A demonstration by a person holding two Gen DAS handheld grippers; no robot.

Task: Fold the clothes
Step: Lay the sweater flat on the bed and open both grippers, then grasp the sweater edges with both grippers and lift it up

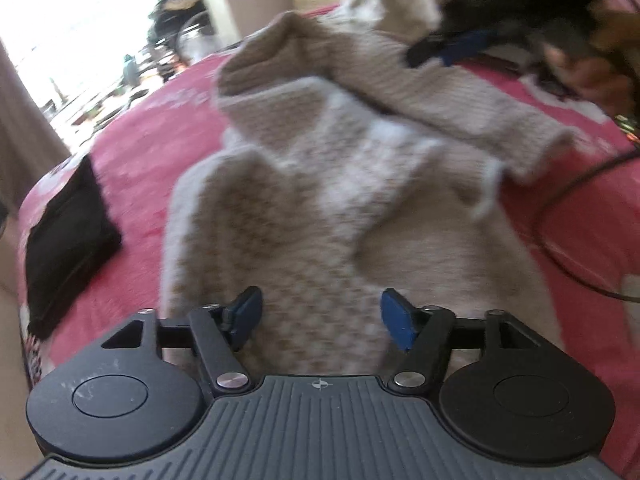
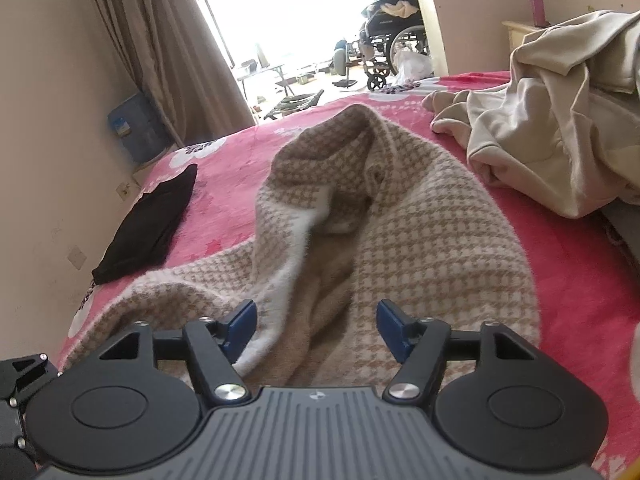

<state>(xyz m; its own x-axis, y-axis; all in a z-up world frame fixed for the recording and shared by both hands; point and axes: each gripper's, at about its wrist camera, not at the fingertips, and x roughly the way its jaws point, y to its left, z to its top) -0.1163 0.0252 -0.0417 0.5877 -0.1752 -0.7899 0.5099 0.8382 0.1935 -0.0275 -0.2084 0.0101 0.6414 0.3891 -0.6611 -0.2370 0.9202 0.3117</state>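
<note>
Fingers of both the left gripper (image 1: 322,318) and the right gripper (image 2: 316,330) are spread apart, released, gripping nothing. Just beyond and between each pair lies the beige houndstooth sweater (image 2: 420,240), rumpled on the pink bed (image 2: 580,288). Left of the fingers rests a folded black garment (image 2: 150,226); a cream garment pile (image 2: 560,132) sits far right.

Beige-and-white houndstooth sweater (image 2: 420,240) with plain tan inner side, pink bedspread (image 2: 236,184) with white flower print, folded black garment (image 2: 150,224), cream garment pile (image 2: 552,120), blue-padded black grippers (image 2: 316,330), brown curtain (image 2: 160,40)
</note>
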